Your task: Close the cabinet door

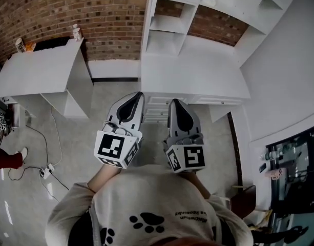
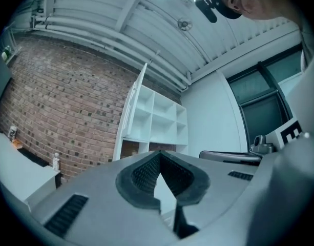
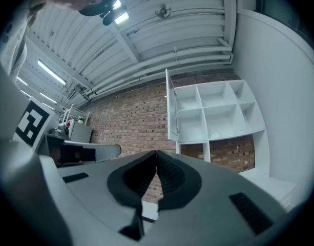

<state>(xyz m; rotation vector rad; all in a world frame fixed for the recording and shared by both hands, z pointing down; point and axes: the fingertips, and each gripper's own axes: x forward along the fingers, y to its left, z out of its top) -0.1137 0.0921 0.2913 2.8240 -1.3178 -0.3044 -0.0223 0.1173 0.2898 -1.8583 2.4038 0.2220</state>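
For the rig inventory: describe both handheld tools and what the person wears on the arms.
The left tool and right tool have light grey plastic shells tapering to a point, with black ribbed pads inside. Each carries a white cube with black square markers. No cables show. The sleeve is light grey sweatshirt fabric.
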